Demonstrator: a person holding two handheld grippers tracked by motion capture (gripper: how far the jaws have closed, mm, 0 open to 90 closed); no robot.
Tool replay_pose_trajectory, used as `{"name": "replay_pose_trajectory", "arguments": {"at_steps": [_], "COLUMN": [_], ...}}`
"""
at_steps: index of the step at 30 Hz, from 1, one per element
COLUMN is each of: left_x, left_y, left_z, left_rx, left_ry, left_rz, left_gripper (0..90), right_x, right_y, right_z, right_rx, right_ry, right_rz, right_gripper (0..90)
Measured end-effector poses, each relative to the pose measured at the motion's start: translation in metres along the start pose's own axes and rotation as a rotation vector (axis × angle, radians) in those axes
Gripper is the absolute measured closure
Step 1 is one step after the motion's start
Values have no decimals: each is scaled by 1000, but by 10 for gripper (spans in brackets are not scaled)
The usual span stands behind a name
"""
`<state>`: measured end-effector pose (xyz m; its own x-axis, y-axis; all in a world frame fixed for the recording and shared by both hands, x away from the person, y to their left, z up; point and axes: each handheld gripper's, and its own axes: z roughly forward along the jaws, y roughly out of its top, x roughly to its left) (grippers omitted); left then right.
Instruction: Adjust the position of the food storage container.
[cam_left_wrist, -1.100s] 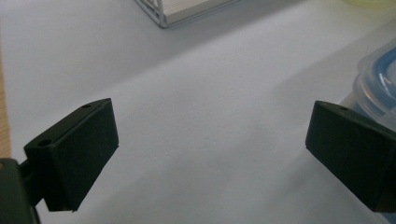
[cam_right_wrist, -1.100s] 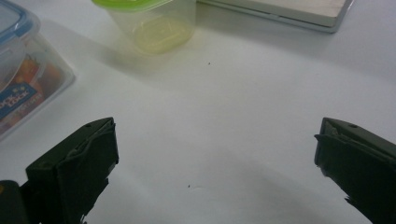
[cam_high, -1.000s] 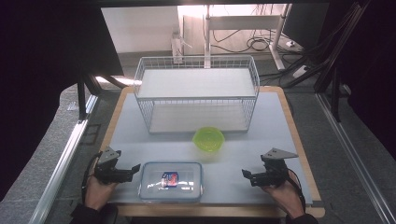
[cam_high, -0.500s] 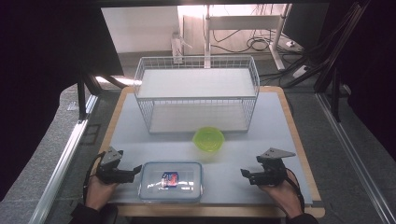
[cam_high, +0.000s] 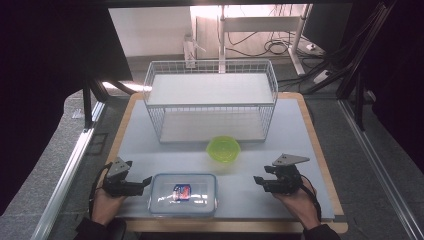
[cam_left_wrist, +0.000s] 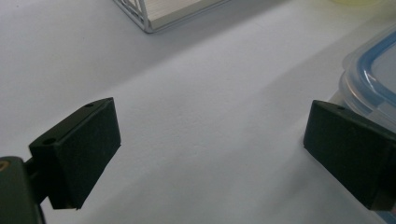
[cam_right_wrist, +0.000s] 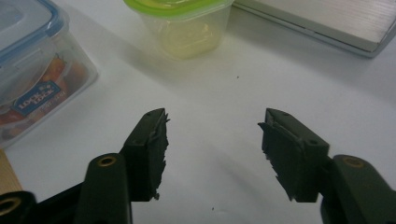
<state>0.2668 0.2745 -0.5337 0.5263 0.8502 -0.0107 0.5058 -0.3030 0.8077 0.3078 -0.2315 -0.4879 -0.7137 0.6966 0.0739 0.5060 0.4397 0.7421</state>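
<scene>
- Clear plastic container (cam_high: 183, 193) with a blue-rimmed lid sits at the near edge of the surface (cam_high: 260, 130), between both tools.
- Left tool (cam_high: 145, 182) spread wide, one jaw just beside the container's wall.
- Right tool (cam_high: 258, 179) has just been closing, nothing between its jaws.
- Judged step: approach; next, close in on the container's sides.

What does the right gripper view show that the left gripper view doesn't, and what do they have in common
Seen in the right gripper view: the green-rimmed tub standing upright, and the label and orange contents inside the clear lidded box. The right gripper has just been closing, with nothing between its jaws.

Seen in the left gripper view: the wire basket's corner, and the left gripper spread wide, one jaw close beside the box's blue-sealed edge; contact is unclear.

Shared: the box, the basket's base, bare white tabletop between empty jaws.
</scene>
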Motion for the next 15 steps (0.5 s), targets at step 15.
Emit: {"name": "replay_pose_trajectory", "arguments": {"at_steps": [15], "left_x": [0], "left_y": [0], "left_z": [1], "left_rx": [-2], "left_ry": [-4], "left_rz": [2], "left_gripper": [34], "right_x": [3], "right_y": [37], "right_z": [18], "right_rx": [7], "right_ry": [18], "right_rz": [-23], "right_gripper": [668]}}
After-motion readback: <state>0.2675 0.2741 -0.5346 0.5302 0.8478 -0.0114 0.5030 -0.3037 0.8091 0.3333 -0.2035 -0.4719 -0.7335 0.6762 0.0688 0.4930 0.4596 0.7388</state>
